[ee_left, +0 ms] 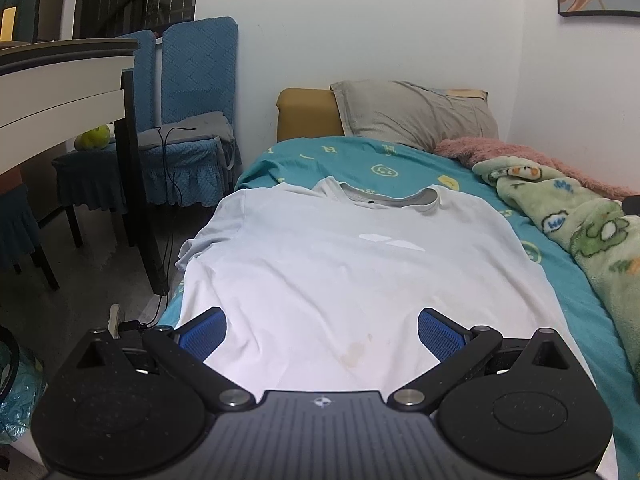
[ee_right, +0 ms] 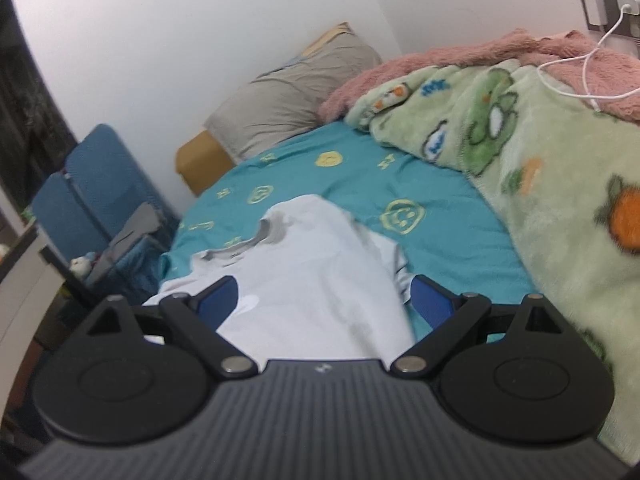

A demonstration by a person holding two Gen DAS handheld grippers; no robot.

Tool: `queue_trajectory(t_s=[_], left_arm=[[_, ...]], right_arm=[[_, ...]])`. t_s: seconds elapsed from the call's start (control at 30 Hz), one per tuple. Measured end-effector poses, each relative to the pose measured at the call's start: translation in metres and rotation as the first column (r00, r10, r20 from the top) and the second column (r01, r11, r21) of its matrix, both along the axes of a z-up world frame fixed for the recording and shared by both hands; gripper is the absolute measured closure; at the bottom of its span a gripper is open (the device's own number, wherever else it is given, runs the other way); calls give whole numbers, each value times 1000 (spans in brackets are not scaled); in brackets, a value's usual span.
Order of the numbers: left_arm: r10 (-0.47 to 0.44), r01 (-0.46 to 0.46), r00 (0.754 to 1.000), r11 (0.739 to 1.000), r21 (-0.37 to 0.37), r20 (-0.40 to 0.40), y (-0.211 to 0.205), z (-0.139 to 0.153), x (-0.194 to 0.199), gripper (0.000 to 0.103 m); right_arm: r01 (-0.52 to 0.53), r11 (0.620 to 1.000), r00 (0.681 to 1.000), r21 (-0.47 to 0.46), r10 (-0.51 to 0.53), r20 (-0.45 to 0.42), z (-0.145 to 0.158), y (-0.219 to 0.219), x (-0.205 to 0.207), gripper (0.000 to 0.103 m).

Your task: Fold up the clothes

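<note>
A white T-shirt (ee_left: 320, 264) is seen spread front-up on a teal sheet (ee_left: 380, 160), its collar (ee_left: 390, 197) turned toward the pillow (ee_left: 416, 114) at the head of the bed. The shirt's left edge is laid along the bed's left edge, and one sleeve (ee_left: 212, 236) is draped over that side toward the floor (ee_left: 80, 280). On the right, a strip of bare sheet is left between the shirt and a green blanket (ee_left: 580, 232), which is heaped along the wall side with a pink blanket (ee_left: 520, 156) behind it. Bare sheet is also left between collar and pillow. Beyond the left edge, a table (ee_left: 60, 76) and blue chairs (ee_left: 192, 92) are set close to the bed, with a cable (ee_left: 168, 168) hanging from one chair.

The fabric is mostly smooth, with a grey inner neckband, two pale marks on the chest and a faint brownish stain (ee_left: 354, 354) near the hem.

The left gripper (ee_left: 322, 328) is held over the hem, its blue pads (ee_left: 438, 334) spread wide apart with nothing between them. The right gripper (ee_right: 324, 300) is likewise spread wide and empty; in its blurred view the shirt (ee_right: 312, 272) is seen from the right, one sleeve (ee_right: 396, 258) lying on the sheet just beside a pad (ee_right: 430, 300). A white cord (ee_right: 580, 76) is trailed over the blankets from a wall socket (ee_right: 616, 12).
</note>
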State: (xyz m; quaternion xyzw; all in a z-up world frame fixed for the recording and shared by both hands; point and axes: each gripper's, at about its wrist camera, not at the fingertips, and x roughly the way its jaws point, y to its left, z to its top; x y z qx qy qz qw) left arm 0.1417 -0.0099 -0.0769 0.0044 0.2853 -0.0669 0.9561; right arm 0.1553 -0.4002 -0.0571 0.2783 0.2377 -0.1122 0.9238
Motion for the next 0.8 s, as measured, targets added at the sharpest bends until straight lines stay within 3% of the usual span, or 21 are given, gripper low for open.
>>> queue_trajectory(t_s=[0.3, 0.5, 0.67, 0.8], left_arm=[[5, -4, 999, 1000, 26, -36, -8, -13, 6, 0], [19, -18, 998, 999, 29, -61, -11, -22, 13, 0], [17, -14, 997, 999, 48, -69, -16, -27, 15, 0], [27, -23, 997, 998, 61, -67, -16, -28, 13, 0]], right_arm=[[74, 985, 992, 154, -57, -108, -43, -50, 35, 8], [90, 945, 985, 314, -37, -170, -74, -58, 44, 9], [60, 931, 987, 359, 0, -164, -79, -62, 52, 9], [-8, 911, 993, 412, 54, -101, -84, -83, 61, 9]])
